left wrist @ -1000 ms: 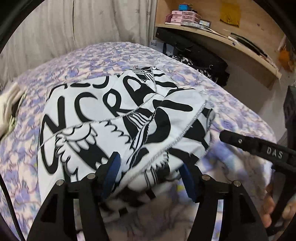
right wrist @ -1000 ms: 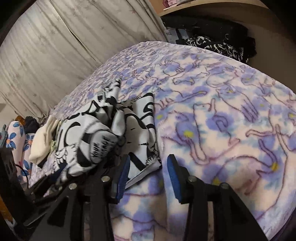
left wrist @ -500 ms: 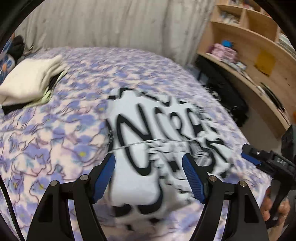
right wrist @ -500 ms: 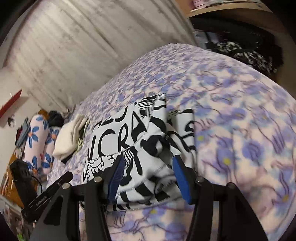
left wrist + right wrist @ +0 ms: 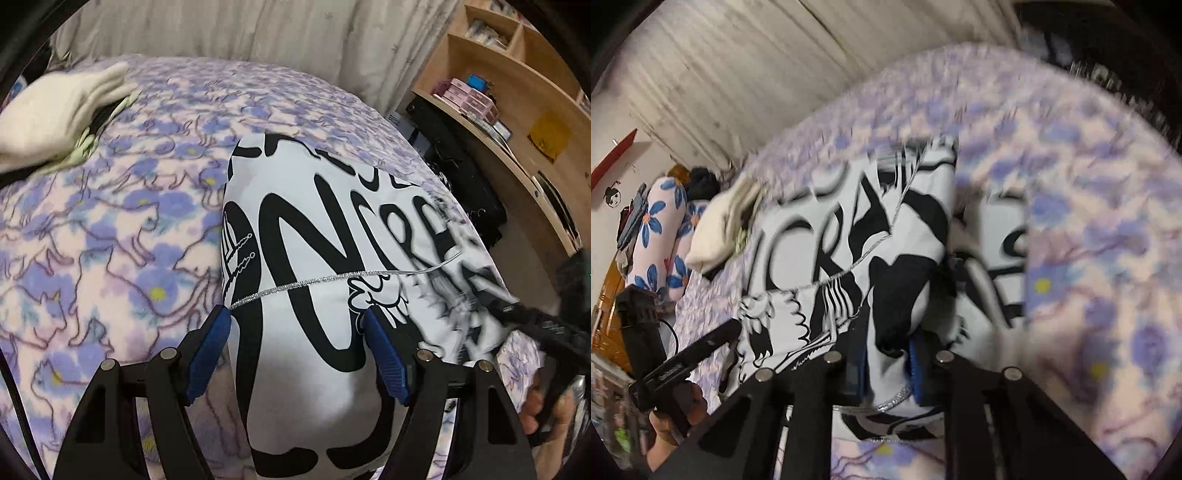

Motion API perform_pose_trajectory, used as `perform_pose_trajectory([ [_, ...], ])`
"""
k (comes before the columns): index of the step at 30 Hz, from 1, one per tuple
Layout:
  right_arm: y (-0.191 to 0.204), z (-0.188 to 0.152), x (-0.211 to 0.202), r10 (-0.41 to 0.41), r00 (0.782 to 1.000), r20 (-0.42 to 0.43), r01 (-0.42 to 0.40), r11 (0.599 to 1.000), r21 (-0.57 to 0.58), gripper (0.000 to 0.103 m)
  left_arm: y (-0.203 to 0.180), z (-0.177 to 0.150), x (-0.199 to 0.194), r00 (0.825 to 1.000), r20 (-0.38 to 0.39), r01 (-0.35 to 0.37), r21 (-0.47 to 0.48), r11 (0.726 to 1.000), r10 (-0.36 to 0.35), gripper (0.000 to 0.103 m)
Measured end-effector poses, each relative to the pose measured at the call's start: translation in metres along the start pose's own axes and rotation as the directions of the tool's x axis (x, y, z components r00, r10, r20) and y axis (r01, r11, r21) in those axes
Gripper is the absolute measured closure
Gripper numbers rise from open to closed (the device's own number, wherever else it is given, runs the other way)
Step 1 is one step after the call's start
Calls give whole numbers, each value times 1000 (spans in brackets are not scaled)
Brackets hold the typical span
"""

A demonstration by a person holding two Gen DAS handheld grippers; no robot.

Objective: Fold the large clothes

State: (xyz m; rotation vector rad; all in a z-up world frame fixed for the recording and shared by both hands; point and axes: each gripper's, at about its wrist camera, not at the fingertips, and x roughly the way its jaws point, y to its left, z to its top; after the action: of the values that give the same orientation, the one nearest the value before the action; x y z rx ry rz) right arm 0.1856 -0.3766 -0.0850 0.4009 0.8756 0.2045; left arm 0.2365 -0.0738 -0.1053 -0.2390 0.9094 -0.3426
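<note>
A white garment with bold black lettering and a silver seam (image 5: 332,240) lies spread on the purple flowered blanket (image 5: 110,240). My left gripper (image 5: 295,350) stands open over the garment's near left edge; the cloth runs between its blue pads (image 5: 208,350) without being pinched. In the right wrist view the same garment (image 5: 831,240) is bunched at its near edge. There my right gripper (image 5: 888,365) has its jaws closing, and a fold of the cloth is squeezed between the pads. That view is blurred by motion.
A cream folded stack (image 5: 55,122) sits at the bed's far left. Wooden shelves (image 5: 517,110) and dark clothes (image 5: 461,184) stand to the right of the bed. A grey curtain (image 5: 258,37) hangs behind. Flowered pillows (image 5: 661,240) lie at the bed's end.
The left gripper has swung from the crumpled bundle to the garment's left edge, and the cloth now lies flatter. The right gripper has moved onto the garment and closed on a fold.
</note>
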Motion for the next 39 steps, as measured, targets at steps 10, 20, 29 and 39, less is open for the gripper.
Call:
perform_pose_trajectory([
  [10,-54,-20,36,-102,993,-55,107,990,91,86,-56,-9,16,982,97,-182,209,961,164,40],
  [20,-33,6,3,-119,990,-76,124,990,70,70,-43,4,10,992,31,-129,155,980,125,37],
  [29,-44,67,22,-65,998,-14,66,992,111,31,-1,54,11,1000,-9,1,-19,1000,-2,36],
  [39,-63,90,90,-88,985,-147,106,986,125,93,15,89,59,994,-108,16,-76,997,-24,40],
])
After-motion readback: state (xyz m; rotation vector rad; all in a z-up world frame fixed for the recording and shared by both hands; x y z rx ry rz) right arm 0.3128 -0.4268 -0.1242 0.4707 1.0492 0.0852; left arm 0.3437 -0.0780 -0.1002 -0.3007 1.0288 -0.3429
